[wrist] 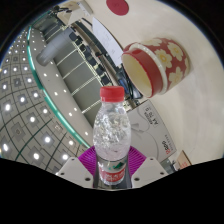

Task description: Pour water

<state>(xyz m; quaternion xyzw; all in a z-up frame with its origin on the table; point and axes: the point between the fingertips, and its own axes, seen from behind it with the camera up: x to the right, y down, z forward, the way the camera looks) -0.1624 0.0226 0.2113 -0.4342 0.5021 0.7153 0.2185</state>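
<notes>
While the water bottle point(112, 135) sits gripped upright between the gripper's point(112, 172) two fingers, its red cap is on and water fills most of it, so pouring appears not yet begun. Both magenta pads point(92, 160) press its lower body at the label. Beyond the bottle, up and to its right, a red-and-cream cup point(158, 64) lies tilted, its mouth facing the bottle. Uncapping and tipping remain, I judge.

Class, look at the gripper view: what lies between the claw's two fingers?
In the gripper view, a clear water bottle with a red cap stands upright between the fingers of the claw, its lower part against the purple pads. The red cup sits beyond.
</notes>
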